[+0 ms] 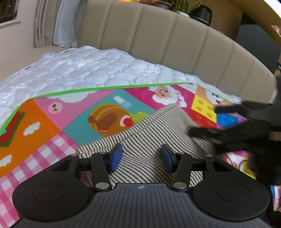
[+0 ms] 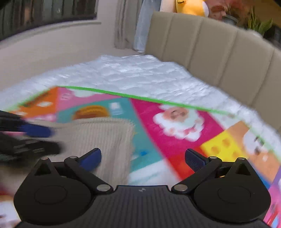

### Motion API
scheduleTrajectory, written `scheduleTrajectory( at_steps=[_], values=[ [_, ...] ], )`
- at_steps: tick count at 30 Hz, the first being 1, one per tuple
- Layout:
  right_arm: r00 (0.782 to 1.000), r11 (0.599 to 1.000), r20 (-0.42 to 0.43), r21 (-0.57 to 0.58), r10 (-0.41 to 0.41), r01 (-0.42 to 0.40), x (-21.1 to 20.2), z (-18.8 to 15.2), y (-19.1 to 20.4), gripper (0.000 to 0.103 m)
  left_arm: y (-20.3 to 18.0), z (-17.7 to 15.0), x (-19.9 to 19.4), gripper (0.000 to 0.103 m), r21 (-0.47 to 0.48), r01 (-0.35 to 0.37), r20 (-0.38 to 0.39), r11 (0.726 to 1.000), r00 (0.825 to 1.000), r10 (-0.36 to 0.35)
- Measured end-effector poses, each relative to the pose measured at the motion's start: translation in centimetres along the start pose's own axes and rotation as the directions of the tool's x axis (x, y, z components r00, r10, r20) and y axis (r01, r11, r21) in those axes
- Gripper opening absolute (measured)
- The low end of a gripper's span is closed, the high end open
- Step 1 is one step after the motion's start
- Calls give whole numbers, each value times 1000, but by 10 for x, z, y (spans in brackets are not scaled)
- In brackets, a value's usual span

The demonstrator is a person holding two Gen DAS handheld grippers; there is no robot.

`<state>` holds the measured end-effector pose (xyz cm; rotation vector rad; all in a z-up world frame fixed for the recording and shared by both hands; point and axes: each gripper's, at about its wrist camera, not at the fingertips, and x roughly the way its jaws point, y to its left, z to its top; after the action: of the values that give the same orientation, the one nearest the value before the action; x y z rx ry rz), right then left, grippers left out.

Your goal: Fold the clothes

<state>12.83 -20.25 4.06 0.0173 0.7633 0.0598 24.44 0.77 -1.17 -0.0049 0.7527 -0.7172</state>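
A beige garment with thin black stripes [image 1: 151,133] lies folded on a bright cartoon play mat [image 1: 52,126] spread over the bed. My left gripper [image 1: 141,157] hovers open just above the garment's near part, nothing between its blue pads. The right gripper [image 1: 210,121] shows blurred at the right of the left wrist view, open, at the garment's right edge. In the right wrist view my right gripper [image 2: 143,158] is wide open over the garment's right border [image 2: 105,138] and the mat [image 2: 175,140]. The left gripper [image 2: 40,138] appears blurred at the left, over the cloth.
The mat lies on a white quilted mattress [image 1: 87,70]. A beige padded headboard [image 1: 175,38] rises behind it, with potted plants [image 1: 184,7] and a yellow plush toy [image 2: 191,7] on top. Curtains [image 2: 133,26] and a wall ledge stand at the far left.
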Motion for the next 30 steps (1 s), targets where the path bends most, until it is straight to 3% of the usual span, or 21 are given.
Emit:
scheduleTrajectory(
  at_steps=[3,5,7,9,12,14,16,17,18,20,23,25,30],
  values=[
    [981,966,-79,203,179,-160,-20,-19,-11,102,-1,0,0,54,1,-5,1,1000,1000,5],
    [947,907,-109,340,301,-249,-33,-32,-18,102,-2,0,0,55,-4,-7,1,1000,1000,7],
    [915,833,-128,476,383,-283,-29,-44,-22,99,-2,0,0,55,-13,-7,0,1000,1000,7],
    [888,751,-133,595,441,-284,-16,-54,-23,97,-2,-1,-2,55,-18,-11,1,1000,1000,11],
    [881,650,-84,708,465,-276,3,-62,-21,97,-3,-2,-5,55,-12,-20,8,1000,1000,20],
    [889,612,-41,740,456,-280,12,-60,-17,97,-3,-2,-9,55,-10,-23,15,1000,1000,23],
    [904,618,-29,739,426,-267,21,-57,-13,97,1,-1,-16,60,-26,-22,27,999,999,22],
    [913,630,-43,737,406,-245,26,-56,-12,92,5,1,-20,63,-40,-20,40,999,999,22],
    [914,628,-45,741,402,-240,29,-58,-14,87,11,3,-25,65,-62,-15,59,998,998,19],
    [912,616,-30,747,409,-252,33,-59,-20,80,23,7,-33,77,-105,-13,90,994,996,22],
    [910,640,-20,717,415,-276,33,-56,-34,70,40,10,-38,79,-162,-9,115,987,993,28],
    [920,670,-29,694,391,-263,32,-49,-45,69,37,7,-29,79,-157,4,90,988,996,11],
    [957,791,-41,574,286,-211,32,-17,-63,69,27,0,-6,79,-140,37,19,989,999,-35]
  ],
)
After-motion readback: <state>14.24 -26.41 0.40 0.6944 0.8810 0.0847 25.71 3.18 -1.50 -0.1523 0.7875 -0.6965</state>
